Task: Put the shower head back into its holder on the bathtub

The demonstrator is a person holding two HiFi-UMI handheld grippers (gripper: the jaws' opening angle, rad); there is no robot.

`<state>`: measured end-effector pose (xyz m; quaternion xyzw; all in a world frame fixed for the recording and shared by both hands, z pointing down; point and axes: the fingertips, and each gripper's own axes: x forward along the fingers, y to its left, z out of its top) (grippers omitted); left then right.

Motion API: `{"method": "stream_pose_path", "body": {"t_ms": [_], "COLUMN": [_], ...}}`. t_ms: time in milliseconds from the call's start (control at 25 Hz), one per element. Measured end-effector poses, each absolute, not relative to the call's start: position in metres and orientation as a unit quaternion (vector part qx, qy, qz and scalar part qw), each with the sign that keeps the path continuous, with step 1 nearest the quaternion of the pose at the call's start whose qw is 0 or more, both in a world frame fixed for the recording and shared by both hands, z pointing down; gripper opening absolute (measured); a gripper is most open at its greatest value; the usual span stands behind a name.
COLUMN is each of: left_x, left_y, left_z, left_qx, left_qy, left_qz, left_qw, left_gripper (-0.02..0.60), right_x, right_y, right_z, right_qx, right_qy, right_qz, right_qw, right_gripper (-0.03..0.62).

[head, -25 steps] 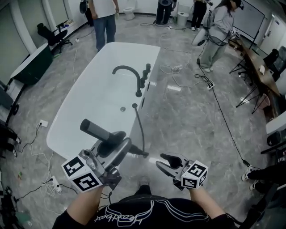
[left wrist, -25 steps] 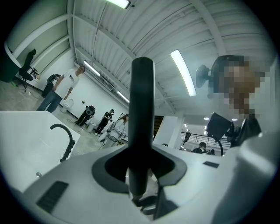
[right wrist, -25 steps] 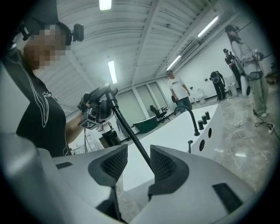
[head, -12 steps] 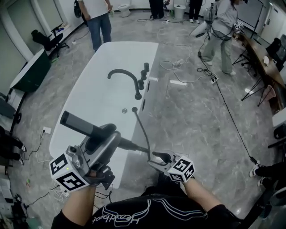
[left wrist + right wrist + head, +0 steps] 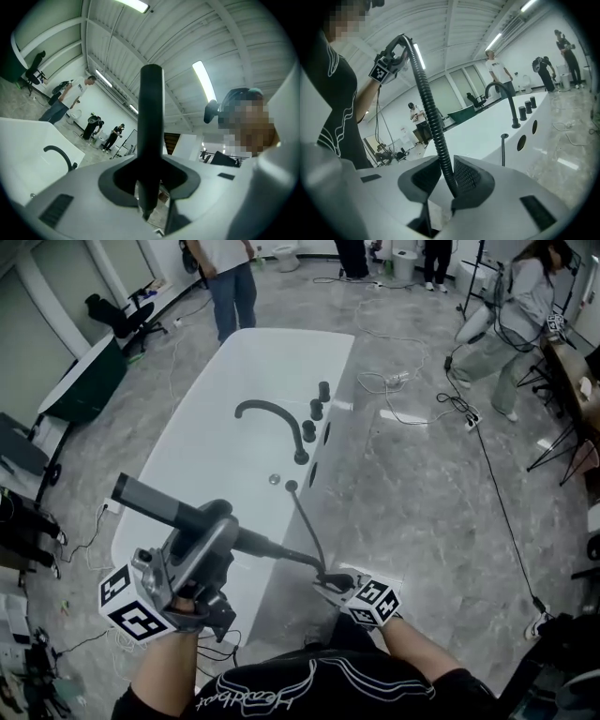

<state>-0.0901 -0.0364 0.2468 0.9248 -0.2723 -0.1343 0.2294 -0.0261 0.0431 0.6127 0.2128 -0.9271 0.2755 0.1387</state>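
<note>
The black shower head (image 5: 178, 512) lies across my left gripper (image 5: 208, 547), which is shut on its handle; in the left gripper view the handle (image 5: 151, 117) stands upright between the jaws of the left gripper (image 5: 151, 187). Its ribbed black hose (image 5: 307, 526) runs from the white bathtub's rim (image 5: 330, 418) down to my right gripper (image 5: 330, 579). The right gripper (image 5: 447, 183) has its jaws closing on the hose (image 5: 426, 108), which rests against the pads (image 5: 466, 176). A black curved faucet (image 5: 272, 413) and knobs (image 5: 317, 404) stand on the tub's right rim.
Several people stand on the grey marble floor at the back and right (image 5: 511, 324). Cables (image 5: 487, 456) trail across the floor right of the tub. A dark cabinet (image 5: 84, 381) and an office chair (image 5: 117, 315) stand at the left. A power strip (image 5: 108, 507) lies by the tub.
My right gripper came down and left from beside the hose onto it, and its wide jaws closed round it. The left gripper carried the shower head leftward.
</note>
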Motion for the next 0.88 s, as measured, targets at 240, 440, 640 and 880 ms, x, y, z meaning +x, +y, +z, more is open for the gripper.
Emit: {"method": "stream_pose_path", "body": {"t_ms": [240, 440, 640, 880], "left_x": [-0.103, -0.117, -0.138, -0.144], "left_y": [-0.084, -0.111, -0.12, -0.115], "left_z": [0.258, 0.257, 0.252, 0.249], "left_qx": [0.902, 0.883, 0.862, 0.843], "left_qy": [-0.339, -0.38, -0.418, -0.451], "left_qz": [-0.143, -0.16, -0.192, -0.215], "left_qw": [0.227, 0.225, 0.214, 0.199], "left_gripper": [0.123, 0.121, 0.121, 0.12], "right_x": [0.015, 0.044, 0.057, 0.07], "right_y": [0.024, -0.002, -0.039, -0.076], "right_z": [0.574, 0.518, 0.458, 0.411], "right_qx": [0.181, 0.165, 0.141, 0.111], "right_qy": [-0.93, -0.937, -0.949, -0.961], "right_qz": [0.307, 0.306, 0.281, 0.247], "right_qw": [0.094, 0.035, -0.016, -0.053], "right_gripper": [0.069, 0.067, 0.067, 0.067]}}
